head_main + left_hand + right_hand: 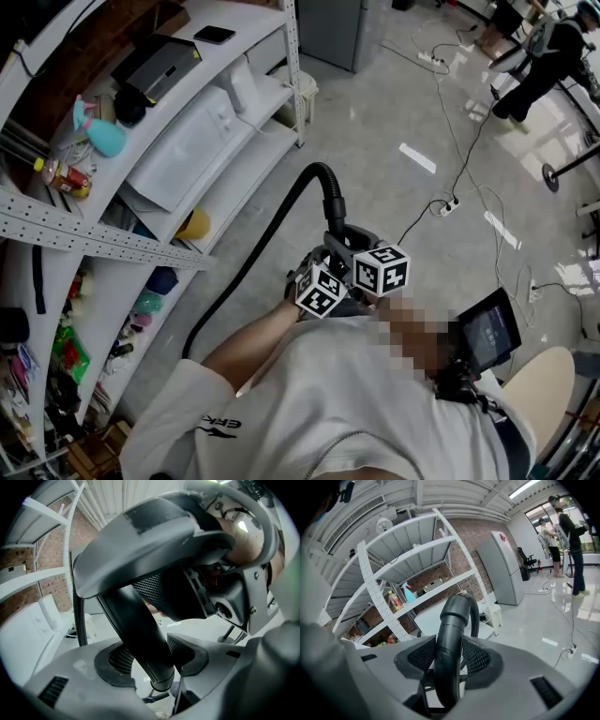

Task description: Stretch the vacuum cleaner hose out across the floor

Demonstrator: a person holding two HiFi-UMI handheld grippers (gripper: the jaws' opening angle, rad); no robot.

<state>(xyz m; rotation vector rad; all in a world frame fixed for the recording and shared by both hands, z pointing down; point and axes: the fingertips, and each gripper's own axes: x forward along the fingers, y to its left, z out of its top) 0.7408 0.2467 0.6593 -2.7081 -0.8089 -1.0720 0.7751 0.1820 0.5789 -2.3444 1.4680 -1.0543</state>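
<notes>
Grey glossy floor (394, 112) fills the head view's middle and right. White metal rack (293, 75) takes the whole left side; its shelves hold clutter, a flat white slab and a dark device on top. We see a grey fridge (337, 28) at the top centre, past the rack's end. Our white shirt (309, 412) covers the bottom of the frame.

The black hose (248, 253) rises from the grippers at frame centre, arches over to the left, then runs down-left along the floor beside the rack's foot, nearly straight. Its far end goes out of sight behind our arm at lower left.

Left gripper (150, 660): jaws wide, the hose's smooth stiff end passes between them at a slant, both pads against it. Right gripper (449, 660): jaws wide too, pads pressed on both sides of the stiff end just below the collar where the ribbed part starts. The two grippers sit close together, marker cubes side by side, left one lower in the head view.

A person (534, 66) stands at upper right. Tablet (487, 328) at lower right, screen lit. Thin cables cross the floor to a power strip (448, 204). Teal spray bottle (98, 131) stands on an upper shelf.
</notes>
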